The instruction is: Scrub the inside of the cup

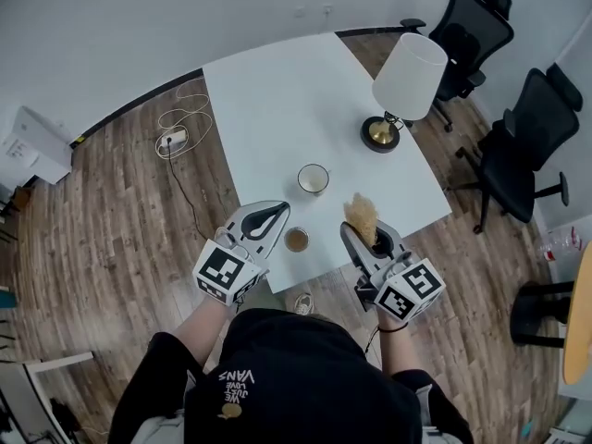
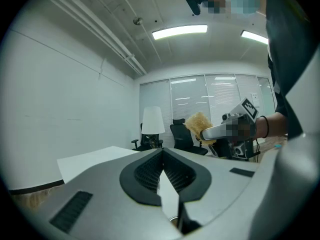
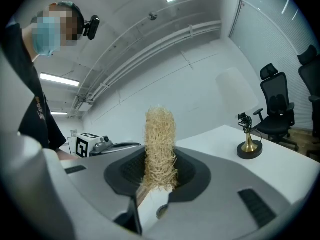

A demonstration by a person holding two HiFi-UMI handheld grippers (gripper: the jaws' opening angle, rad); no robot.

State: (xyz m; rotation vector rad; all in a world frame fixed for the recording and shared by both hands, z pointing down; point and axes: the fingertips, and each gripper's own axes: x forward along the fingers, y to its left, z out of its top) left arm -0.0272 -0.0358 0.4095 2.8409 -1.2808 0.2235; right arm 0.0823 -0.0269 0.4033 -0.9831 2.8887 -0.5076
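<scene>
Two claws are held above the near edge of the counter (image 1: 277, 100): the left claw (image 1: 276, 213) is clenched empty, a fibrous scrubber (image 1: 362, 216) is grasped by the right claw (image 1: 366, 236).

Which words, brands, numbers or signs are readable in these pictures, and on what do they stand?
"VANS": on the person's black shirt, upside down in the head view.
Smaller print beside it: too small to read.
White marker cubes: black square patterns, no letters.
Nothing else readable.
</scene>
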